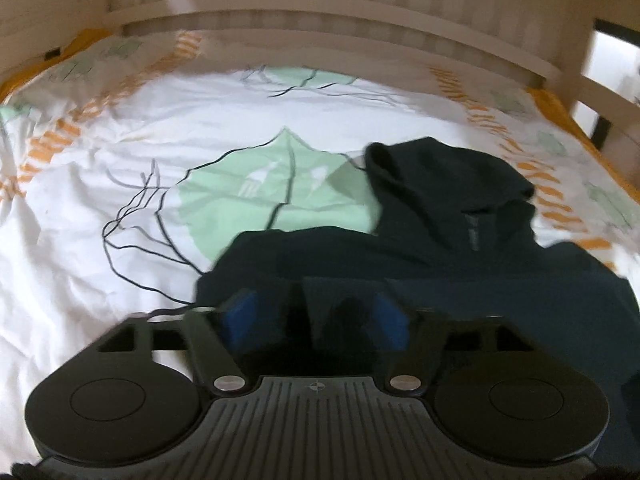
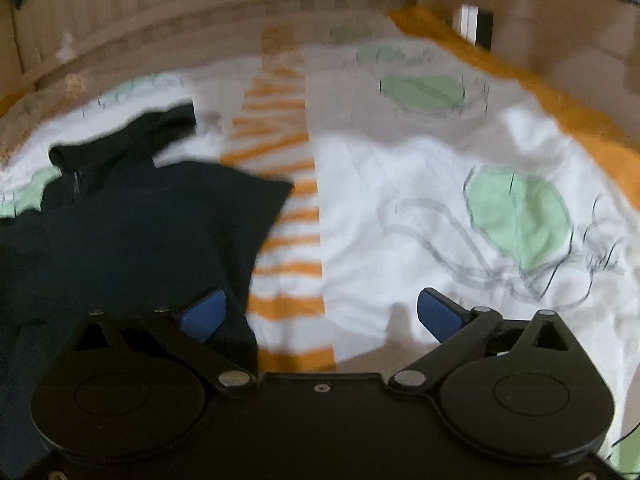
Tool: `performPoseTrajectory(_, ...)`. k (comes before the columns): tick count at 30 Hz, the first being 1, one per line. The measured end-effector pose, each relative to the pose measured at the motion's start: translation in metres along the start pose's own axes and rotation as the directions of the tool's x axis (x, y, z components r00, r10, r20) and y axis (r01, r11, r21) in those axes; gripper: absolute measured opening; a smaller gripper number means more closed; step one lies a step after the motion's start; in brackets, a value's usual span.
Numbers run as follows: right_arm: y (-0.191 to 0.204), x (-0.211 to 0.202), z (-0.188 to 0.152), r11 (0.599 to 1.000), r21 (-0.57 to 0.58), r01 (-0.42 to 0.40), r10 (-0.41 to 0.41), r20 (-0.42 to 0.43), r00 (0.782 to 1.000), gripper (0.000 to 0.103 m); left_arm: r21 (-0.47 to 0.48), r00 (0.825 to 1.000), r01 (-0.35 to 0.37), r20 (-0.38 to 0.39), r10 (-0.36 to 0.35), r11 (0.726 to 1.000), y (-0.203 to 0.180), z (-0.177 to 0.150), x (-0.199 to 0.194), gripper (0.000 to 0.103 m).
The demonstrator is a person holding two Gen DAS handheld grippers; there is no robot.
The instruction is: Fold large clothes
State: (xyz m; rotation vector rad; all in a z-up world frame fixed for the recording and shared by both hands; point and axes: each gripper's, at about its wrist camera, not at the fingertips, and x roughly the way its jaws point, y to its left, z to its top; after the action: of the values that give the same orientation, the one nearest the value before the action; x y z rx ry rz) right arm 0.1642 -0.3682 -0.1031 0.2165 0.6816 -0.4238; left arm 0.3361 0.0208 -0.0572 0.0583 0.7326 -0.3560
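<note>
Two hand-held grippers hover low over a bed [image 1: 120,208] covered in a white quilt with green leaves and orange stripes. A dark hooded top [image 1: 440,232] lies spread on the quilt, hood toward the far headboard [image 1: 320,8]. The left hand-held gripper [image 1: 316,320] stands released, its blue pads apart over the garment's near edge. The right hand-held gripper [image 2: 320,316] is released too, spread wide, with its left pad over the top's right edge and its right pad over bare quilt. By my judgement the fold has not begun; next, each needs to close on an edge or sleeve.
</note>
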Motion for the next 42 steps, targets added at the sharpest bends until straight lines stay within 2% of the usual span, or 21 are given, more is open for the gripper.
performPoseTrajectory(2, 0.004, -0.007, 0.002, 1.0, -0.008, -0.018, 0.018, 0.052, 0.998, 0.102, 0.043, 1.0, 0.001, -0.004, -0.001, 0.999, -0.009, -0.006, 0.001, 0.077)
performPoseTrajectory(4, 0.008, -0.009, 0.003, 0.999, -0.012, -0.041, 0.042, 0.077, 0.996, 0.102, 0.063, 0.999, -0.015, -0.039, 0.017, 0.998, -0.015, -0.015, 0.01, 0.077)
performPoseTrajectory(7, 0.016, 0.001, -0.002, 0.997, -0.037, -0.06, 0.062, 0.051, 0.997, 0.102, 0.006, 0.996, -0.048, -0.075, 0.048, 0.999, -0.012, -0.029, 0.024, 0.082)
performPoseTrajectory(10, 0.022, 0.02, -0.012, 0.997, -0.069, -0.03, 0.029, -0.008, 1.0, 0.102, -0.005, 0.996, -0.066, -0.061, 0.066, 0.998, -0.01, -0.039, 0.029, 0.094)
performPoseTrajectory(14, 0.023, 0.029, -0.022, 0.998, -0.064, -0.027, 0.026, -0.011, 1.0, 0.103, -0.007, 0.995, -0.08, -0.051, 0.08, 0.997, -0.01, -0.043, 0.023, 0.095)
performPoseTrajectory(20, 0.019, 0.017, -0.024, 0.999, -0.04, -0.033, 0.033, 0.002, 0.999, 0.102, -0.043, 0.998, -0.054, -0.02, 0.053, 0.998, -0.011, -0.049, -0.022, 0.095)
performPoseTrajectory(23, 0.02, 0.006, -0.021, 0.998, -0.041, -0.045, 0.045, 0.009, 0.999, 0.102, -0.029, 0.999, -0.035, 0.021, 0.035, 0.999, -0.014, -0.058, -0.058, 0.095)
performPoseTrajectory(28, 0.028, -0.026, -0.009, 0.994, -0.033, -0.108, 0.11, 0.053, 0.993, 0.102, 0.019, 0.997, -0.033, 0.076, 0.032, 0.999, -0.019, -0.065, -0.105, 0.095)
performPoseTrajectory(31, 0.035, -0.047, 0.003, 0.986, -0.027, -0.162, 0.164, 0.084, 0.983, 0.102, 0.044, 0.993, -0.03, 0.114, 0.025, 0.999, -0.022, -0.058, -0.126, 0.095)
performPoseTrajectory(36, 0.052, -0.073, 0.039, 0.972, -0.034, -0.231, 0.234, 0.136, 0.963, 0.102, 0.067, 0.98, -0.041, 0.199, 0.027, 0.997, -0.028, -0.021, -0.14, 0.095)
performPoseTrajectory(42, 0.081, -0.067, 0.086, 0.958, -0.045, -0.283, 0.287, 0.169, 0.943, 0.103, 0.097, 0.968, -0.057, 0.249, 0.031, 0.994, -0.037, 0.027, -0.116, 0.095)
